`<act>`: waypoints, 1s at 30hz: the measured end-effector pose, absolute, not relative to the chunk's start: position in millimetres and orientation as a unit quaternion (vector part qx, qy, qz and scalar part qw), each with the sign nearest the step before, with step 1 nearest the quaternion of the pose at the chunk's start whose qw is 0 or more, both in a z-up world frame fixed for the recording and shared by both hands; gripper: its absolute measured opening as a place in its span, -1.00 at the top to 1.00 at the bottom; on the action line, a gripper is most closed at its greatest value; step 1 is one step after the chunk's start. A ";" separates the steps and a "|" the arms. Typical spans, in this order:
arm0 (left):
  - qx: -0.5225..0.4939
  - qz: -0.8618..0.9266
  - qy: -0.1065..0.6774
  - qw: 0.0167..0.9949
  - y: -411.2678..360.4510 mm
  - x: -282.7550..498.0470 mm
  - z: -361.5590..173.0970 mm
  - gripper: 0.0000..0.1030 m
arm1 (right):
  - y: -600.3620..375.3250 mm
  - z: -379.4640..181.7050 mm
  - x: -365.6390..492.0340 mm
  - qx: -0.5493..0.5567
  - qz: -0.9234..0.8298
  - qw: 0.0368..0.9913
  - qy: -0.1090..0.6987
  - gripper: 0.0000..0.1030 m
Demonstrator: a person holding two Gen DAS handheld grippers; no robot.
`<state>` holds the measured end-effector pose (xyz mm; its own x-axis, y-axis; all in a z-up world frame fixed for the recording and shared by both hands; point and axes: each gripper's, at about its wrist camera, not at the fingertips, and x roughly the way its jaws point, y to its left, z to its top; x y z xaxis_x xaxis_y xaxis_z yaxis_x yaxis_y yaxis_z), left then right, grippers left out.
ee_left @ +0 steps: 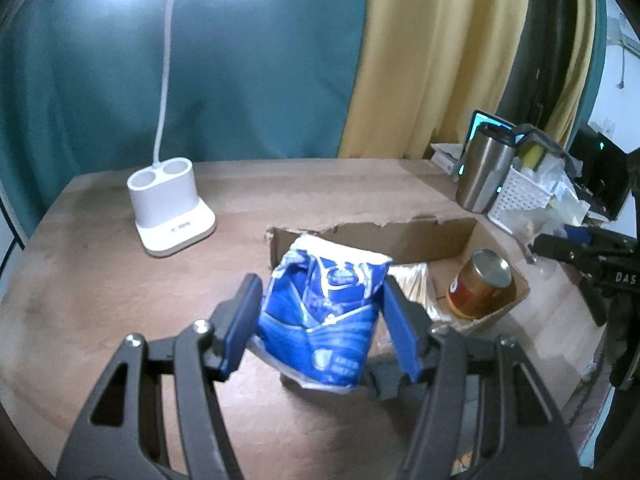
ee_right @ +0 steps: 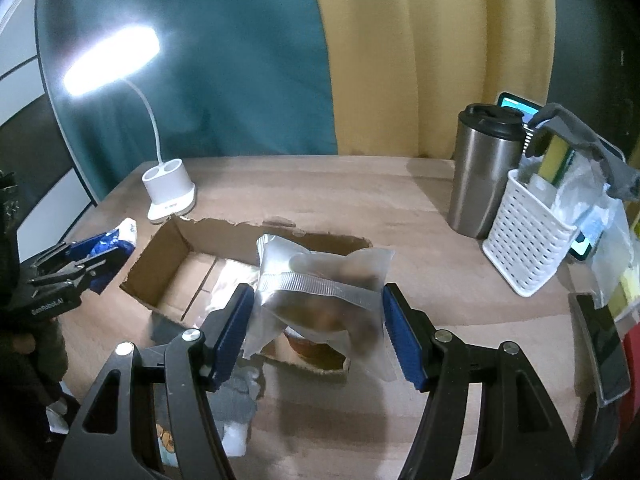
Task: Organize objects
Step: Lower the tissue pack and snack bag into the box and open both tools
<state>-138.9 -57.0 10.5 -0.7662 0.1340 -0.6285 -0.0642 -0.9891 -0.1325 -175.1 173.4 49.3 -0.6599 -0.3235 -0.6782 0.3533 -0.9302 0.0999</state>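
Left wrist view shows the left tool (ee_left: 320,320) clamped on a crinkly blue-and-white foil pouch (ee_left: 320,312), soft and light, pinched at its sides above the torn brown cardboard box (ee_left: 400,236) mid-worktop. Right tool (ee_right: 316,320) grips a slippery clear plastic packet of dark contents (ee_right: 320,300) over the box; mid-side holds likely suit both.

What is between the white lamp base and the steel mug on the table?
Only bare table lies between the lamp base and the steel mug, seen in the right wrist view.
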 end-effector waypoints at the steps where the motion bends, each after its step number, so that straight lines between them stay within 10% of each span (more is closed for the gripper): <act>1: -0.340 0.937 -0.051 0.055 -55.9 -142.4 9.3 -0.19 | 172.5 49.4 -177.3 0.368 -0.911 0.187 0.020 -0.33; 30: -0.391 0.917 -0.061 0.057 -44.4 -193.6 -10.0 -0.36 | 138.0 32.6 -227.1 0.385 -0.895 0.226 0.005 -0.33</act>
